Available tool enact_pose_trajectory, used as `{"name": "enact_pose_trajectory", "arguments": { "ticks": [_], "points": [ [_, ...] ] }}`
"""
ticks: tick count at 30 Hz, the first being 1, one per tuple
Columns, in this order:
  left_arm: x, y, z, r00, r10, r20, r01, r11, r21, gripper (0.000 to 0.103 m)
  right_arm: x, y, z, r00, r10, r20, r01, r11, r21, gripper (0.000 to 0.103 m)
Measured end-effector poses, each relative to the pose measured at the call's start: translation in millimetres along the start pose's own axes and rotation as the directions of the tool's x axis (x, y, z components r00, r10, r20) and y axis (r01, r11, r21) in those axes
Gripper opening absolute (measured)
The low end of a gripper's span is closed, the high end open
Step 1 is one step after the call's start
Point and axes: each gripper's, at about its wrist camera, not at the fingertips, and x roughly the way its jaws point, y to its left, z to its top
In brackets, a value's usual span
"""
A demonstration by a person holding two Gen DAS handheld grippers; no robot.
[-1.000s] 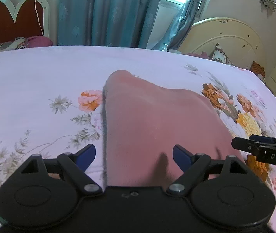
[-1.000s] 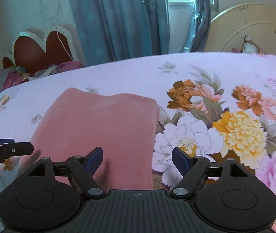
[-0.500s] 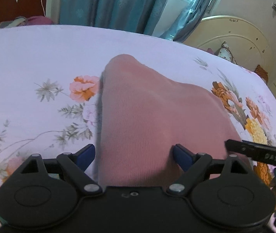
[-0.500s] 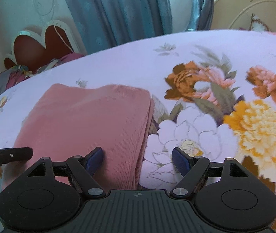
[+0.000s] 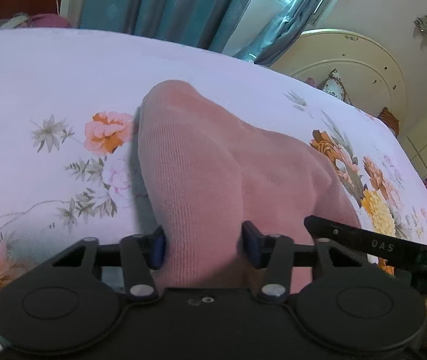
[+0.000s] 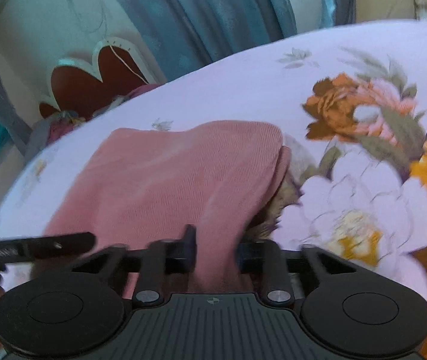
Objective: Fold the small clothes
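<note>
Both grippers [image 5: 203,247] [image 6: 215,247] are closing, pinching the cloth's [image 5: 201,177] near edge; the right, blurred, probably catches one layer, which could slip.

Pink garment [image 5: 201,180]: fine-ribbed knit cloth, matt. Bedsheet [image 5: 48,84]: smooth floral-printed cloth. Left gripper [image 5: 203,247] body: matt black plastic, bright metal pivot pins. Curtains [image 5: 168,3]: teal cloth, faintly sheened.

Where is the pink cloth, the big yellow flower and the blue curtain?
pink cloth [image 5: 201,180]: left wrist view, middle of its raised fold.
yellow flower [image 5: 377,210]: left wrist view, centre of its petals.
blue curtain [image 5: 168,3]: left wrist view, middle of its folds.
</note>
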Motion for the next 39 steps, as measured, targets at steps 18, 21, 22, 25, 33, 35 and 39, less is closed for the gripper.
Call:
{"name": "enact_pose_trajectory", "arguments": {
  "ticks": [18, 21, 22, 25, 33, 35, 39],
  "points": [
    [-51, -4, 13, 0.996, -0.041, 0.075, 0.040, 0.999, 0.022, 0.030, -37, 55, 16, 0.990, 0.100, 0.102, -0.102, 0.995, 0.012, 0.018],
    [-66, 5, 16, 0.995, -0.037, 0.093, 0.035, 0.999, 0.022, 0.030, -38, 72, 16, 0.987, 0.117, 0.110, -0.120, 0.993, 0.016, 0.018],
    [-71, 9, 17, 0.995, -0.034, 0.098, 0.032, 0.999, 0.021, 0.030, -37, 79, 16, 0.986, 0.121, 0.112, -0.123, 0.992, 0.013, 0.018],
    [-89, 25, 18, 0.993, -0.027, 0.119, 0.024, 0.999, 0.024, 0.030, -35, 107, 15, 0.984, 0.133, 0.121, -0.135, 0.991, 0.004, 0.018],
    [-142, 100, 24, 0.987, -0.033, 0.160, 0.029, 0.999, 0.026, 0.030, -7, 208, 1, 0.980, 0.145, 0.136, -0.143, 0.989, -0.026, 0.018],
    [-155, 127, 28, 0.987, -0.046, 0.156, 0.042, 0.999, 0.033, 0.030, 4, 236, -6, 0.982, 0.133, 0.137, -0.132, 0.991, -0.020, 0.018],
    [-180, 183, 38, 0.988, -0.055, 0.147, 0.050, 0.998, 0.039, 0.030, 33, 292, -17, 0.983, 0.127, 0.131, -0.127, 0.992, -0.005, 0.018]
  ]
}}
